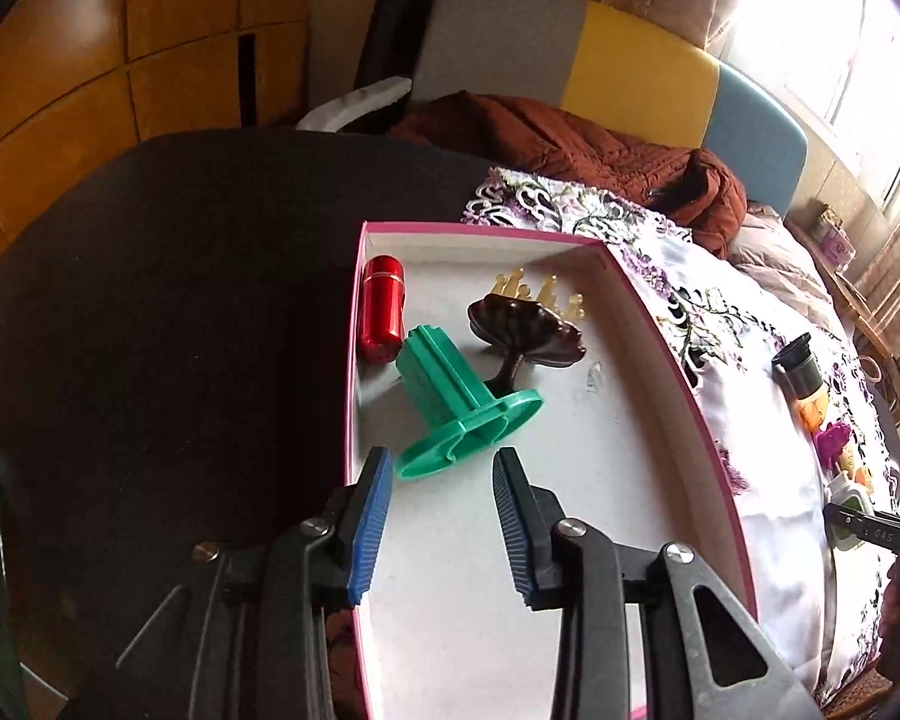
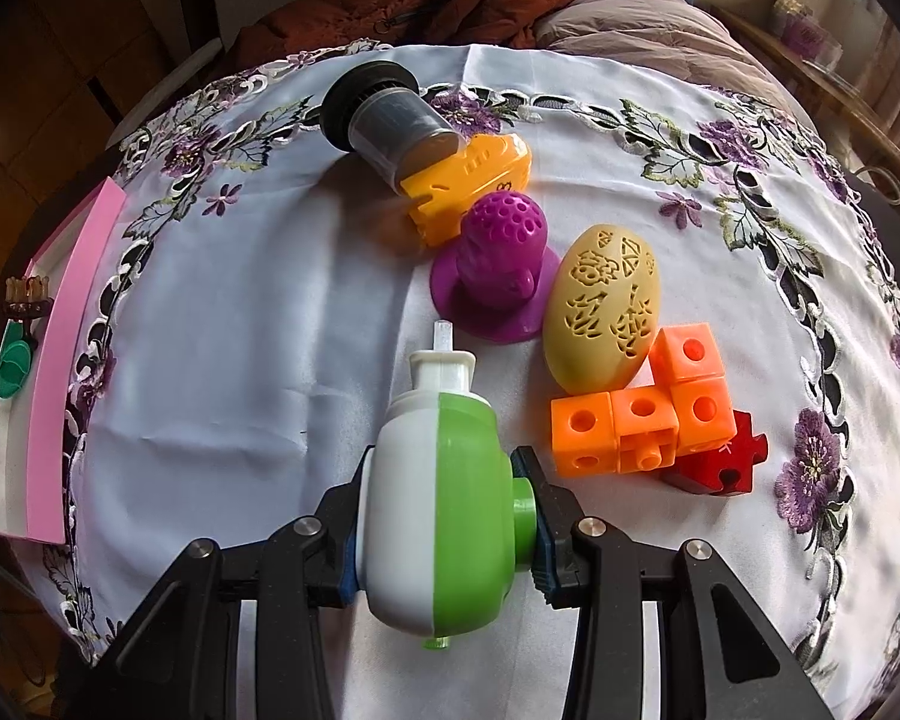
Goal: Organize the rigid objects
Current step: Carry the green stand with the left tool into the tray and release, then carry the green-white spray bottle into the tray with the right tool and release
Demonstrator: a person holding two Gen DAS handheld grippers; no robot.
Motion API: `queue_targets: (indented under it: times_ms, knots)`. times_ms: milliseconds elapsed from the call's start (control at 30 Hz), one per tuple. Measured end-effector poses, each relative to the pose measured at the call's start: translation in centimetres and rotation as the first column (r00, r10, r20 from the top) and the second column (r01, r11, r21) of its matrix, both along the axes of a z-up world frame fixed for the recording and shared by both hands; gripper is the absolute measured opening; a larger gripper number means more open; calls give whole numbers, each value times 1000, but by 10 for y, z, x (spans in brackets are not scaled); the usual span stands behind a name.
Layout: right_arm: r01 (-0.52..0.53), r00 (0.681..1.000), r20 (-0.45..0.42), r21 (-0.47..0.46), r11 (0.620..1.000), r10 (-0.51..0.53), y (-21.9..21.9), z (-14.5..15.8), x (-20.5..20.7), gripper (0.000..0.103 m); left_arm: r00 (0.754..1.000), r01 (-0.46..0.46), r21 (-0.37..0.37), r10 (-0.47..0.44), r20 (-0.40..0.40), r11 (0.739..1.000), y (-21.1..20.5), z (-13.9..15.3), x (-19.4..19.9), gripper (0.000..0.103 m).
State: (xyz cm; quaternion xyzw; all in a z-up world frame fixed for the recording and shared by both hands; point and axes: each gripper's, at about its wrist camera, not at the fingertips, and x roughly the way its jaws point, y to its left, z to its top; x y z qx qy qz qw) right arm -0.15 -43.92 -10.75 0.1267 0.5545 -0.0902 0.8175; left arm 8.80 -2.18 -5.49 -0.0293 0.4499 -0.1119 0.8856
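My left gripper [image 1: 441,462] is open over the pink-rimmed white box [image 1: 660,330], just behind a green plastic spool [image 1: 462,408] lying in it. The box also holds a red cylinder [image 1: 383,315] and a dark brown leaf-shaped dish [image 1: 525,330] with amber pieces behind it. My right gripper [image 2: 444,480] is shut on a white and green pump toy [image 2: 435,504] above the tablecloth. Ahead of it lie a purple knobbed stand [image 2: 498,276], a cream carved egg [image 2: 600,306], orange linked cubes [image 2: 642,414], a red puzzle piece [image 2: 726,462], a yellow toy [image 2: 468,186] and a black-capped jar [image 2: 384,114].
A white embroidered tablecloth [image 2: 240,330] covers the round dark table [image 1: 180,300]. The pink box [image 2: 60,372] sits at its left edge in the right wrist view. A brown jacket [image 1: 570,144] lies on a sofa behind the table.
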Motion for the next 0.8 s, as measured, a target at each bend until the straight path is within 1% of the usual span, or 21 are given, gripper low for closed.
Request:
queue_targets:
  times_ms: [267,567,800]
  knots:
    - [-15,1000,4,-39,999,15,5,1,0,42,998,-7,39,5,55,999,-7,19,-26,34]
    - [-29,1000,8,-59,998,30,9,2,1,42,998,-9,32,7,60,999,-8,25,-37,34]
    - [-79,997,16,-56,995,80,23,6,3,42,998,-9,21,8,59,1000,-7,25,-39,34]
